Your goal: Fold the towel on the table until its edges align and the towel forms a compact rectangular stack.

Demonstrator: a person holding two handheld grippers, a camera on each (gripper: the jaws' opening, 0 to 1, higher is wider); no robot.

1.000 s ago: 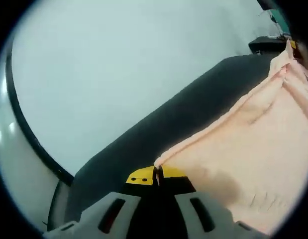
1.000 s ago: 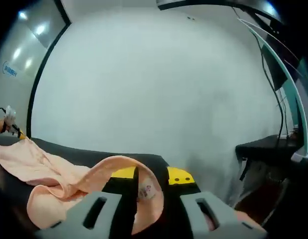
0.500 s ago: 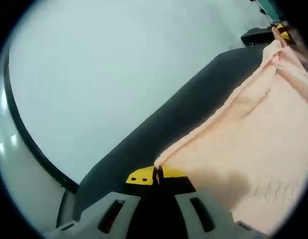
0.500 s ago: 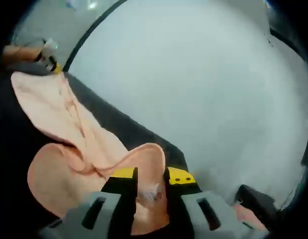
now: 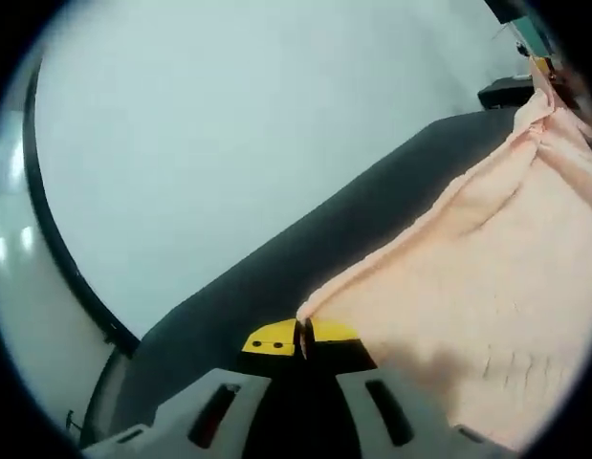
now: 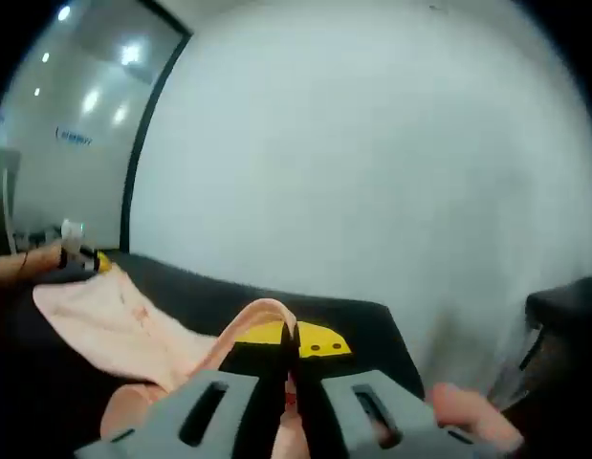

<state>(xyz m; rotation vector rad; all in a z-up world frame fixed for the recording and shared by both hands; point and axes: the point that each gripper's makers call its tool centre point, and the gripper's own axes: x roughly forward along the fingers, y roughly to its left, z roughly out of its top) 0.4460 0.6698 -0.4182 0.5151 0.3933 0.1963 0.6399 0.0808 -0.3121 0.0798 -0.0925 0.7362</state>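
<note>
Both of my grippers are pinching the pink towel [image 5: 487, 277]. My left gripper [image 5: 303, 337] has its yellow-tipped jaws pressed together on one corner of the towel, and the cloth stretches away from there up to the far side of the left gripper view. Up at that far end I can see my right gripper [image 5: 541, 75] as a small yellow bit holding the other corner, but it is cut off by the edge.

My right gripper [image 6: 287, 339] also has its jaws squeezed shut on the towel [image 6: 114, 311], which loops over the tips and hangs down. The cloth runs off to my left gripper [image 6: 85, 260], small and far away in the right gripper view, with a hand behind it.

The towel is lifted above the black table [image 5: 305, 249], stretched between the two grippers.

On the glass wall [image 6: 71, 115] I see a small blue sign [image 6: 74, 138], but it is too blurry to read. A little tag sits between the right jaws; I cannot read it either.
</note>
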